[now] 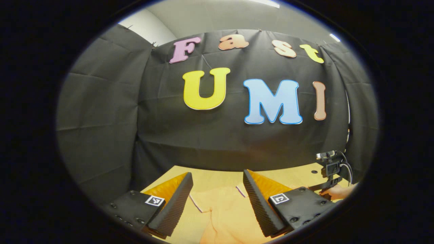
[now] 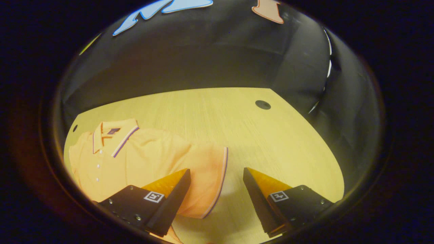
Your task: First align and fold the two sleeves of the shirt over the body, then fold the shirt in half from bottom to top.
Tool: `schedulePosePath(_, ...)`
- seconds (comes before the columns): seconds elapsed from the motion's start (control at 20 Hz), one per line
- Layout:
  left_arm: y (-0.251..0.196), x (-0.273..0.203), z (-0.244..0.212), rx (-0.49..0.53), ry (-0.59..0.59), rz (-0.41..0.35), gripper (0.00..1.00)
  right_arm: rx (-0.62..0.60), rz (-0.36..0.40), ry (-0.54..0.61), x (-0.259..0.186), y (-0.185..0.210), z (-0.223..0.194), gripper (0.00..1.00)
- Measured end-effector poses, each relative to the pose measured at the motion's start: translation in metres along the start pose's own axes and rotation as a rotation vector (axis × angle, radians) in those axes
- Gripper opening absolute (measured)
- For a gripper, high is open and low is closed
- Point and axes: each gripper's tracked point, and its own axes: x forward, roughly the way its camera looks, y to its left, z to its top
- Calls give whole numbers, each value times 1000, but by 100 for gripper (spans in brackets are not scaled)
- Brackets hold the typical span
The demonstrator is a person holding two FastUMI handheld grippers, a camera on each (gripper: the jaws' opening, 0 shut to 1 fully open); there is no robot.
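An orange polo shirt (image 2: pixel 142 159) lies flat on the wooden table (image 2: pixel 257 135), collar toward the far left, with a striped cuff on its right sleeve (image 2: pixel 210 176). My right gripper (image 2: pixel 217 176) hovers open above that sleeve's cuff, nothing between its fingers. In the left gripper view the left gripper (image 1: pixel 217 179) is open over the other sleeve (image 1: pixel 223 206) of the shirt, whose striped edge lies between the fingers, not gripped. The other gripper (image 1: pixel 330 169) and a hand (image 1: pixel 337 191) appear at the right edge of that view.
A round cable hole (image 2: pixel 263 104) sits in the table at the far right, another small hole (image 2: pixel 75 128) near the far left corner. Black cloth walls close in the table on the back and sides. Bare wood lies right of the shirt.
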Motion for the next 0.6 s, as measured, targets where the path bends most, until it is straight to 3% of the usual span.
schedulePosePath(0.2, 2, -8, 0, -8, 4, 22, 97, 31, 22, 26, 10, 4, -5, 96)
schedulePosePath(0.35, 1, -12, -1, -11, 2, 29, 97, 67, 44, 34, 11, 7, -5, 83)
schedulePosePath(0.5, 1, -14, 3, -2, -6, 32, 97, 77, 56, 41, 11, 6, -6, 52)
schedulePosePath(0.55, 0, -16, 4, -1, -8, 31, 97, 84, 56, 48, 10, 5, -6, 52)
schedulePosePath(0.6, 0, -17, 4, 1, -9, 31, 97, 89, 66, 48, 8, 6, -5, 27)
